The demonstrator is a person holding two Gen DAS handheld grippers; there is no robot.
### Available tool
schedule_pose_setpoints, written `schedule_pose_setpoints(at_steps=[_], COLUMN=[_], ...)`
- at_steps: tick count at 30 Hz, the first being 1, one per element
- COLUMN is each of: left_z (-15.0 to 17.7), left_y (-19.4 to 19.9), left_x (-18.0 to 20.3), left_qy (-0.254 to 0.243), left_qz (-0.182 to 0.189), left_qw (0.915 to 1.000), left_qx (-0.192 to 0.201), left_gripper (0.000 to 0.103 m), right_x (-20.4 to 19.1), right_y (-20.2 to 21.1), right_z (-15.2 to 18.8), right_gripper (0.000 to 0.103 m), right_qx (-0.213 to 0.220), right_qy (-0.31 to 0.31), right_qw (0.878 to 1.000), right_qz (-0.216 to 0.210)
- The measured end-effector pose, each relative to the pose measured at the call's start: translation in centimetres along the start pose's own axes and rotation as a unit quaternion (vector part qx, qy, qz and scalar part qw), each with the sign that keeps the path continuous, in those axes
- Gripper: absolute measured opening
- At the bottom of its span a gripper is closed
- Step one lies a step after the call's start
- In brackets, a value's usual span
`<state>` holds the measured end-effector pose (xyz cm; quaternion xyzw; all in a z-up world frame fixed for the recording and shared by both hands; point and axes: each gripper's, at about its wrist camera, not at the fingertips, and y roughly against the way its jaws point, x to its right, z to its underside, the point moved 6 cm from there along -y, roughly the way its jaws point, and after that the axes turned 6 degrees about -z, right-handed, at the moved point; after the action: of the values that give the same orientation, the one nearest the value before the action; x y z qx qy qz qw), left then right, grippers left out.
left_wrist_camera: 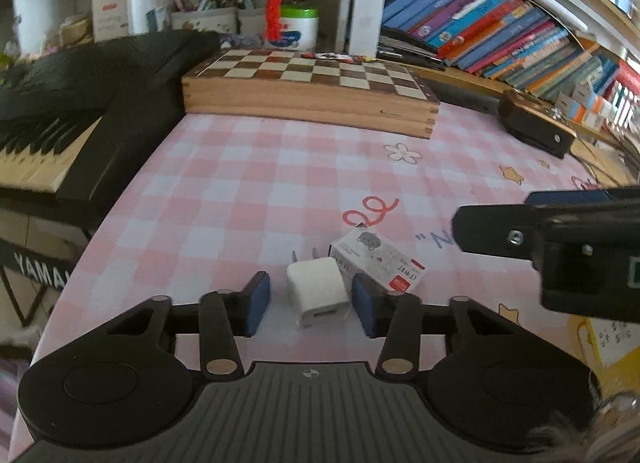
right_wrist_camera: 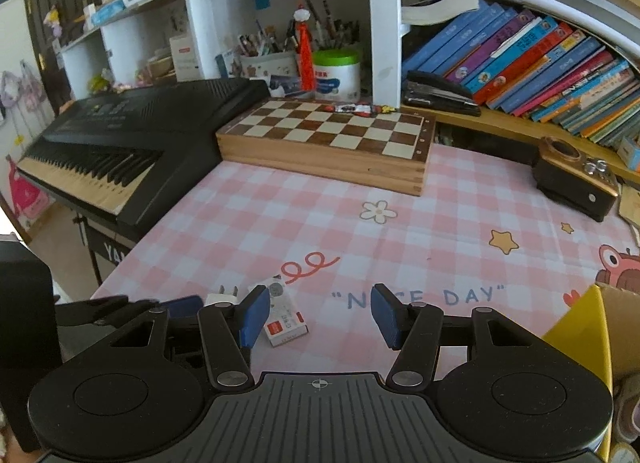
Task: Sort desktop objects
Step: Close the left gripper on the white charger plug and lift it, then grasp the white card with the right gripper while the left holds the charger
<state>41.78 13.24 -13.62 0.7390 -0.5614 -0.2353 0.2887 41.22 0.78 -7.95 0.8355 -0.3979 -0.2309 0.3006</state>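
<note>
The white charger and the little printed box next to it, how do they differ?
The charger is plain white; the box is printed, with a cat picture and a red label. The charger has metal prongs; the box shows none. The charger sits between the left hand-held gripper's pads; the box lies just outside them. Both rest on the checked cloth.

You see a pink-and-white checked tablecloth (left_wrist_camera: 248, 183), a white charger (left_wrist_camera: 318, 291), blue pads (left_wrist_camera: 256, 303) and a brown-and-cream chessboard (left_wrist_camera: 316, 71).
</note>
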Motion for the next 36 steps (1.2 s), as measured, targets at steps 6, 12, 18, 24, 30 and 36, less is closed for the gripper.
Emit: schedule_pose_setpoints(at_steps=[6,12,18,24,30,36], left_z=[0.6,0.8,1.0,1.0,0.8,0.3], left_y=[1.3,4.4,7.2,8.6,9.6,11.1], left_x=[-2.1,-5.4,-6.7,-7.1,-7.3,-7.4], left_qy=[0.005,0.046,0.077,0.086,0.090,0.086], left_qz=[-0.003,0.000,0.015,0.028,0.041,0.055], left_qw=[1.0000,0.9988,0.9965,0.9953,0.9943,0.9934], left_qx=[0.003,0.017,0.030,0.034,0.039,0.052], left_gripper=[0.024,0.024,0.024,0.024,0.024,0.024], right_x=[-0.7,-2.1,-2.8,-2.3,-2.4,-2.5], right_y=[-1.6,-4.6,-7.1,-7.6,-7.1,-4.5], right_z=[-0.1,0.2,0.7,1.0,1.1,1.0], right_gripper=[0.056,0.056,0.055,0.040,0.029,0.029], right_qx=[-0.020,-0.060,-0.088,-0.088,-0.080,-0.054], right_qy=[0.019,0.052,0.083,0.072,0.074,0.059], right_qw=[1.000,0.997,0.992,0.993,0.994,0.997], right_qz=[-0.009,-0.024,-0.030,-0.035,-0.030,-0.020])
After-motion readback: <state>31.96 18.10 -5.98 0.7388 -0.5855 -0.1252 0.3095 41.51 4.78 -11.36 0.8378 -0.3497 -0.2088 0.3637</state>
